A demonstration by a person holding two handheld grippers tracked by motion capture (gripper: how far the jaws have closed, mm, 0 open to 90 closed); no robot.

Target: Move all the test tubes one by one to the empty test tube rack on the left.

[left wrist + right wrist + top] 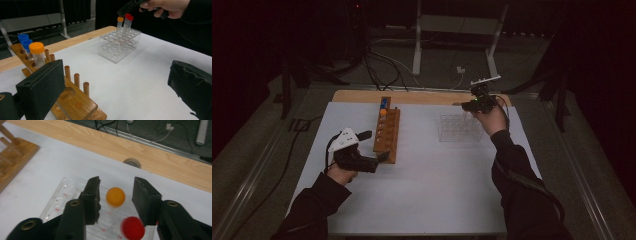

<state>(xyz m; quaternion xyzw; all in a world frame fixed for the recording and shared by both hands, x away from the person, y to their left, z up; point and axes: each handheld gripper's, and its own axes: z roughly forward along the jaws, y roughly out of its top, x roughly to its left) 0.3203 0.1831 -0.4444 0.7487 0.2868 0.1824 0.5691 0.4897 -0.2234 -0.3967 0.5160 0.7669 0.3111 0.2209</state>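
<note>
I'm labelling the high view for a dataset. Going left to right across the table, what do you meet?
Left tool → wooden rack holding capped tubes → clear plastic rack → right tool in the person's raised hand.

Right gripper (466, 104) over clear rack (459, 128); left gripper (374, 148) beside wooden rack (388, 132)

A pale wooden worktop (362, 95) carries a white rectangular sheet (427, 180) that covers most of it, leaving a bare wood strip along the far edge. On the sheet, a brown wooden peg-and-hole tube rack (388, 135) stands to the left; a clear plastic tube rack (457, 129) stands well apart to the right.
</note>
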